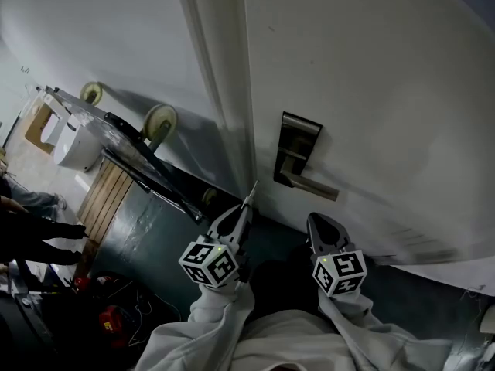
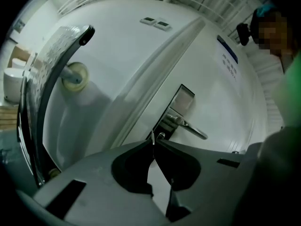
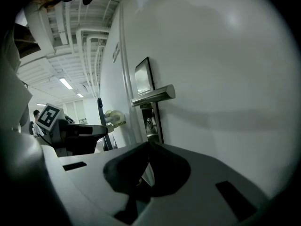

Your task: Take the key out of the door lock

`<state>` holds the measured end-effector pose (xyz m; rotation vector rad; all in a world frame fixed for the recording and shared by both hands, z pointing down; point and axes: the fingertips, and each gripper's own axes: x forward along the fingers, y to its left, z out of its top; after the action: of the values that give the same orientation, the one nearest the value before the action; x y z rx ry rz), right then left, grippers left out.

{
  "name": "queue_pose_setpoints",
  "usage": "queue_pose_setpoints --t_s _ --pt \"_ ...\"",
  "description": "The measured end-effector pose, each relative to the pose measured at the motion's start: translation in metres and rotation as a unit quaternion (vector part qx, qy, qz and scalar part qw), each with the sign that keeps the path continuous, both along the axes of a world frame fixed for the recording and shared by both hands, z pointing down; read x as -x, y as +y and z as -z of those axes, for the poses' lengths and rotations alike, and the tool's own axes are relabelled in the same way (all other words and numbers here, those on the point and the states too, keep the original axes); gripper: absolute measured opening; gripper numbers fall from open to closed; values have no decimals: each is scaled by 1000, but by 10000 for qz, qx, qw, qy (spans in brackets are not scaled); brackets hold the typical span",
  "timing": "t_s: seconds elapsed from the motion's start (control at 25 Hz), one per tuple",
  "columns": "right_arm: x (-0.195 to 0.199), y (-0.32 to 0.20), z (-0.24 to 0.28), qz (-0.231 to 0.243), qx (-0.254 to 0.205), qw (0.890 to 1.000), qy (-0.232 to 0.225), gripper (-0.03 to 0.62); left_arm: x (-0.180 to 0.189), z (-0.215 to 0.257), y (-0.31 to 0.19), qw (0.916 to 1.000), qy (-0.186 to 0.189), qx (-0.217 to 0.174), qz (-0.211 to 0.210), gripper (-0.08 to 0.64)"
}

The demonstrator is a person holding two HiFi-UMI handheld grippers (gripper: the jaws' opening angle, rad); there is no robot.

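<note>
Key: the key [image 2: 152, 140] is a thin metal blade pinched edge-on at the tips of the left gripper [image 1: 244, 209]. The jaws are pressed together on it, and its free end sticks out past the tips.
Key's place: it is out of the lock. In the head view it sits just left of the lock plate [image 1: 298, 147] and apart from it.
Long axis: the blade runs in line with the left gripper and points up toward the edge of the door [image 1: 371, 91].
Nearer hand: the left gripper has the key. The right gripper [image 1: 319, 222] hangs below the lever handle [image 1: 312, 185], its 2 jaws together on nothing.
Holder: the keyhole [image 3: 148, 123] under the lever looks empty in the right gripper view.
Judgement: the extraction looks done, and only drawing clear of the door seems left.
</note>
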<state>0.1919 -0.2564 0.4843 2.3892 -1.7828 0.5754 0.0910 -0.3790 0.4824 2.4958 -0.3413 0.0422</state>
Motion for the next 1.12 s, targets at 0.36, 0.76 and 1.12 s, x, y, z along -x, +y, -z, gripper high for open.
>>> queue_pose_setpoints --t_s 0.36,0.76,1.12 --pt "1 -2 6 156 -91 9998 72 52 9 5 1 9904 -636 -1218 133 25" --pt "8 5 31 349 -306 9984 316 52 24 7 16 9750 -1162 -1888 -181 25" --pt "0 21 39 157 -503 9983 248 51 34 14 24 9762 -1131 -1831 -264 25"
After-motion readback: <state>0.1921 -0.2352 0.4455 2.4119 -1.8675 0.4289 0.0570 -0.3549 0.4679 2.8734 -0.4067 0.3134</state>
